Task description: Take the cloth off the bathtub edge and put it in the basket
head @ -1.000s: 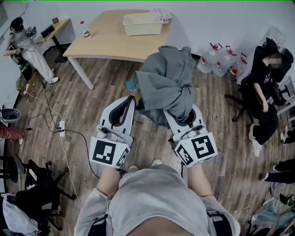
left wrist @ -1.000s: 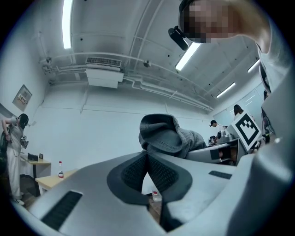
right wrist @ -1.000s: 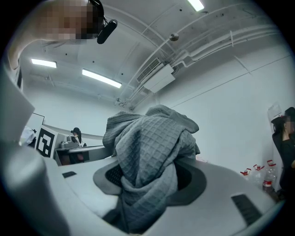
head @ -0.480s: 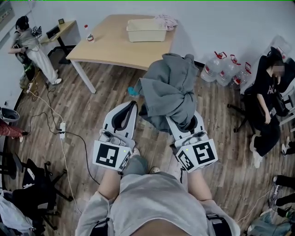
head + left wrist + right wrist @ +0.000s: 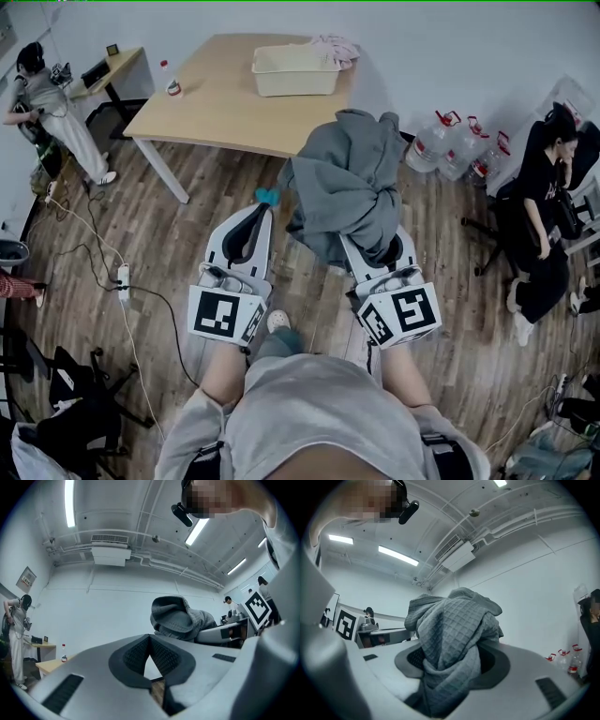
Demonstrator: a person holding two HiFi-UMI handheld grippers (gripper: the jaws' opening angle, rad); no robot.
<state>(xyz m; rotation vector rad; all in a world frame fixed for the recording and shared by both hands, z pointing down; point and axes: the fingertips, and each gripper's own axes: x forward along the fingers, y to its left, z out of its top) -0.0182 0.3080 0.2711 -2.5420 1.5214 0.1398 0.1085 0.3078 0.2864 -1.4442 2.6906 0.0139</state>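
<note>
A grey waffle-weave cloth [image 5: 342, 183] hangs bunched from my right gripper [image 5: 373, 251], which is shut on it; the folds hide the fingertips. In the right gripper view the cloth [image 5: 450, 634] fills the gap between the jaws and drapes over them. My left gripper [image 5: 261, 212] is held level beside it, shut and with nothing in it; in the left gripper view its dark pads [image 5: 161, 654] meet at the tip, with the cloth [image 5: 180, 618] off to the right. A cream basket [image 5: 295, 70] stands on the far end of the wooden table [image 5: 220, 103] ahead.
A pink cloth [image 5: 336, 47] lies behind the basket and a small bottle [image 5: 172, 88] stands on the table's left. Water jugs [image 5: 448, 141] and a seated person [image 5: 544, 187] are on the right. Another person [image 5: 47, 103] stands at a desk on the left. Cables and a power strip [image 5: 122, 277] cross the floor.
The table and basket have drawn slightly nearer in the head view, and a foot has stepped forward below the grippers. The cloth stays held in my right gripper.
</note>
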